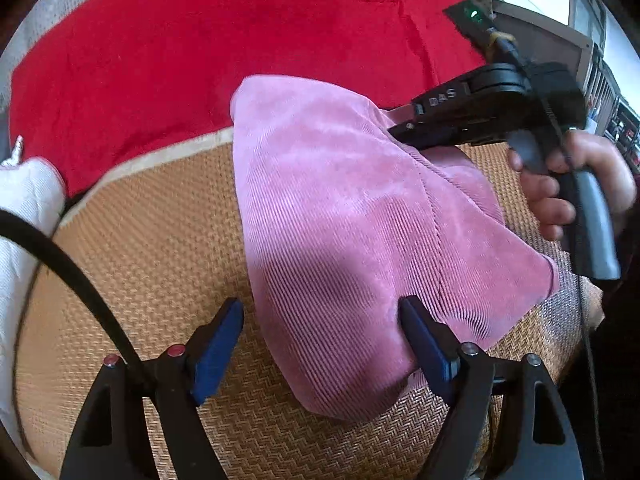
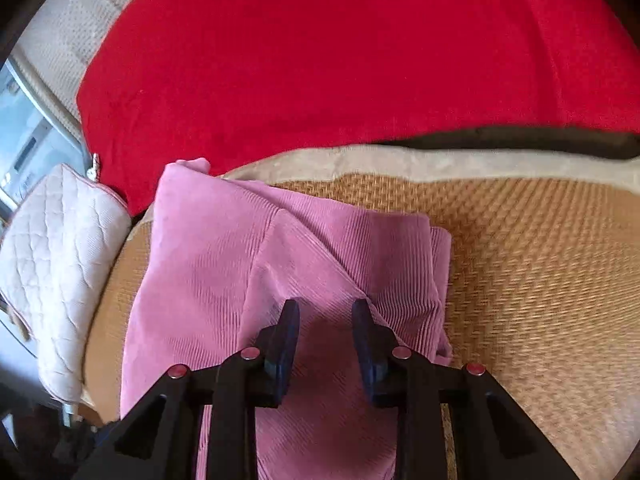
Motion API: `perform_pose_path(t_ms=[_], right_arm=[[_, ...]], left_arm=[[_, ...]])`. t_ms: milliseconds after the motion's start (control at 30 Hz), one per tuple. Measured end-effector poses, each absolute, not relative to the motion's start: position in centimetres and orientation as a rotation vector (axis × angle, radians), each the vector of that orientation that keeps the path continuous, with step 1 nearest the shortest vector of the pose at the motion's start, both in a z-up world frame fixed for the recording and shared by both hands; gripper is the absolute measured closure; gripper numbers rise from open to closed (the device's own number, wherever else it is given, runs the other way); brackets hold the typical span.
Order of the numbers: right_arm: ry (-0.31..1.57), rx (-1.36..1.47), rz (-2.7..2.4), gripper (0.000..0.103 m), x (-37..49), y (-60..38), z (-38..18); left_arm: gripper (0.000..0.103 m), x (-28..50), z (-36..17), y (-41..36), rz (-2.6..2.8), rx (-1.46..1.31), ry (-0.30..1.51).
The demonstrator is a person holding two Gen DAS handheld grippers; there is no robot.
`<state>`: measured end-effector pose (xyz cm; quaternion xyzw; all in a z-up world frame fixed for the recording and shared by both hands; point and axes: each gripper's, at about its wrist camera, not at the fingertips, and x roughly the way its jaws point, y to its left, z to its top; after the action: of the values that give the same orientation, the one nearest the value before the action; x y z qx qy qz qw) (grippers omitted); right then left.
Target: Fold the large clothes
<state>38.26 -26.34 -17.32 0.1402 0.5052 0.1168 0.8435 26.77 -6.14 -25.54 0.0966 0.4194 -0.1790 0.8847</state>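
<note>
Pink clothes (image 2: 224,264): folded on woven mat (image 2: 540,264).
Left gripper (image 1: 322,336): fingers wide apart, holding nothing.
Right gripper (image 2: 326,332): fingers partly apart, holding nothing.

A: Where is free room lying around the pink corduroy garment (image 2: 248,280)?
B: Bare woven mat (image 2: 540,280) is stretching open right of the garment in the right wrist view, and left of it in the left wrist view.
A: What is blocking?
B: Red blanket (image 2: 340,60) is lying just behind the garment. White quilted cushion (image 2: 60,264) is sitting close beside its left edge. Black cable (image 1: 68,264) is crossing the mat well left of the garment, near the cushion.
</note>
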Motion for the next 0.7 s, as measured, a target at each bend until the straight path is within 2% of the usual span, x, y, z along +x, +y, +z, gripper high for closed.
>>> perform_pose_path(t_ms=[467, 700], right_arm=[[0.915, 0.066, 0.284, 0.07, 25.0, -24.6, -7.1], [0.914, 0.059, 0.326, 0.07, 22.6, -23.5, -6.8]], left_arm=[[0.021, 22.3, -22.2, -6.1, -0.27, 0.195, 0.769], [0.021, 20.1, -20.3, -5.1, -0.224, 0.181, 0.728]])
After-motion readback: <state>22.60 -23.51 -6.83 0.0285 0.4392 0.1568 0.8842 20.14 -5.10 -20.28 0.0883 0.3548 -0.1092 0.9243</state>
